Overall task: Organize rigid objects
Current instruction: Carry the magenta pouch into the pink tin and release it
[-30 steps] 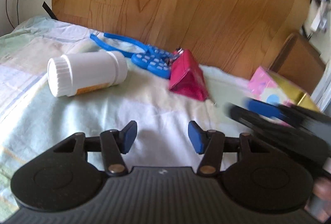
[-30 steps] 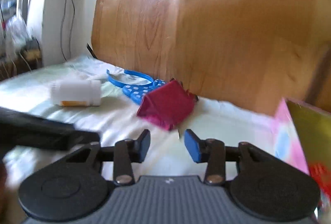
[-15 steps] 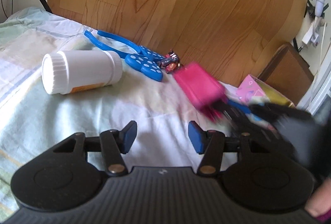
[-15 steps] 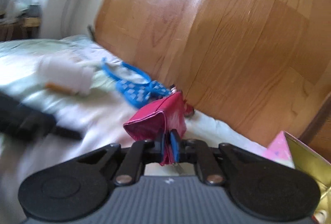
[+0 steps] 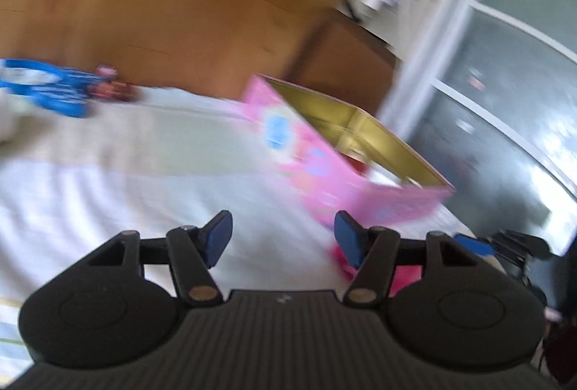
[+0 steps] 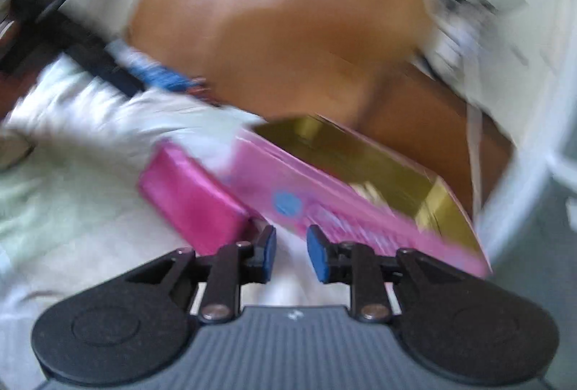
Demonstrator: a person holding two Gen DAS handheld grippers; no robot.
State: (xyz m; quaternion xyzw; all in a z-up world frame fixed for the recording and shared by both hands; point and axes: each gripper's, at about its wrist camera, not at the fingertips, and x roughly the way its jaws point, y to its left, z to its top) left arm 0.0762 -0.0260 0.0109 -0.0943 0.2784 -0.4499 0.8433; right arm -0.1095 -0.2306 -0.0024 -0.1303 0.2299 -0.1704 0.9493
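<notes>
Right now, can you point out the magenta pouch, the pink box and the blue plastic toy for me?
magenta pouch point(image 6: 194, 199), right wrist view, on its broad upper face.
pink box point(image 5: 317, 166), left wrist view, on its printed pink outer wall.
blue plastic toy point(image 5: 61, 94), left wrist view, on its blurred wide part.

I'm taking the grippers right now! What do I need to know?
Left hand-held gripper: open, empty, over the sheet.
Right hand-held gripper: jaws a little apart, nothing between them.
Pink pouch: on the sheet just left of the right gripper's tip, beside the pink box, not inside it.
Blue toy and small red thing: far back by the wooden headboard.
Done: pouch is at the box.
Left: probably pouch, blue toy and red thing into the box. The views are blurry.
</notes>
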